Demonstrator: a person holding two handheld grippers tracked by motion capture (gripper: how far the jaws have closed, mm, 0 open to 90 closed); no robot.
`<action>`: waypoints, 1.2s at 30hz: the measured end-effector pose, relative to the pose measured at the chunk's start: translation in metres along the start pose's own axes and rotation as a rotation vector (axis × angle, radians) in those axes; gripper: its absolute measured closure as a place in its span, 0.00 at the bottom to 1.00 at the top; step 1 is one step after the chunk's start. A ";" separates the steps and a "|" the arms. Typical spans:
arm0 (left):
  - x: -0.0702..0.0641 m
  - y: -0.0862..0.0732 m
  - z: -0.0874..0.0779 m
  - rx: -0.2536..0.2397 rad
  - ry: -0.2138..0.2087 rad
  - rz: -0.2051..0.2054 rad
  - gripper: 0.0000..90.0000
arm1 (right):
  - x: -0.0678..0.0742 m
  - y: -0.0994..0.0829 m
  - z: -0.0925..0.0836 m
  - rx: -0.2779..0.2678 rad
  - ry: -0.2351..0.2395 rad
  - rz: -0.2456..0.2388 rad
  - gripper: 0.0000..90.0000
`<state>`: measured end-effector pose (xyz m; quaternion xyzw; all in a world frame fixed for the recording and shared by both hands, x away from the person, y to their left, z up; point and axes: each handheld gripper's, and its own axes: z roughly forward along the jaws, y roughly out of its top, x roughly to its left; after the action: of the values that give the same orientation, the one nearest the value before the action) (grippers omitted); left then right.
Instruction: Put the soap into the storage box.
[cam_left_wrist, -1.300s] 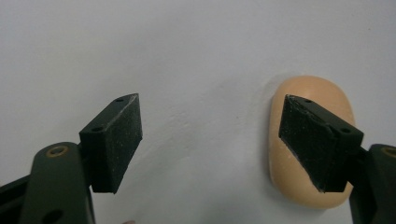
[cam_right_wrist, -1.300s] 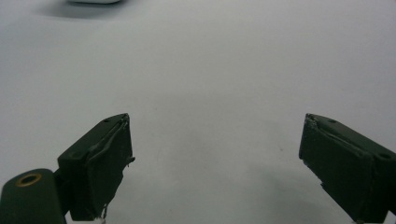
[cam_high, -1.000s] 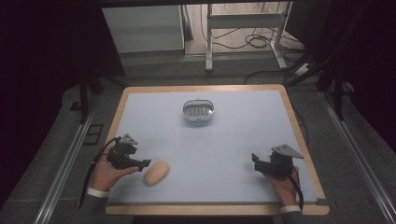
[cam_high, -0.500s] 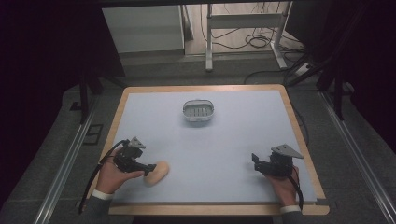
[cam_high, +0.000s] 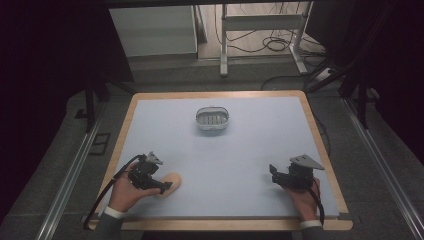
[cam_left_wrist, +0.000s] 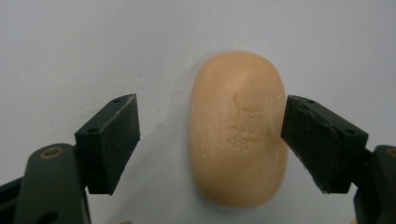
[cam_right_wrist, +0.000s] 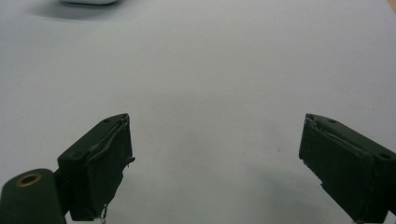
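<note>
The soap bar lies on the table near its front left corner. The soap dish sits well behind it, about mid-table toward the far edge, seemingly with nothing in it.

The table is evenly lit; the surroundings at 9 and 3 o'clock are dark. Both gripper views are soft, with faint shadows.

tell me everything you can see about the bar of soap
The bar of soap is a smooth peach-tan oval with a faint stamped mark and pale flecks. It lies flat on the light table near its front left, between the left gripper's open fingers; one finger looks at its edge, the other apart.
</note>
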<state>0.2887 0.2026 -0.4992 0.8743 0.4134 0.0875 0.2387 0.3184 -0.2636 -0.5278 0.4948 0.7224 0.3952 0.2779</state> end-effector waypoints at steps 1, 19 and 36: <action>-0.001 0.000 0.001 0.004 -0.001 0.001 0.22 | 0.000 0.000 0.000 0.000 -0.001 0.001 0.11; -0.014 0.001 0.020 0.083 -0.004 0.013 0.24 | 0.000 0.000 0.000 0.001 -0.005 -0.001 0.11; -0.012 0.001 0.022 0.089 -0.006 0.006 0.36 | 0.000 0.000 0.000 0.000 -0.009 0.005 0.11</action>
<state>0.2891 0.1856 -0.5175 0.8856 0.4133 0.0673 0.2007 0.3184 -0.2635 -0.5278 0.4982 0.7200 0.3936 0.2802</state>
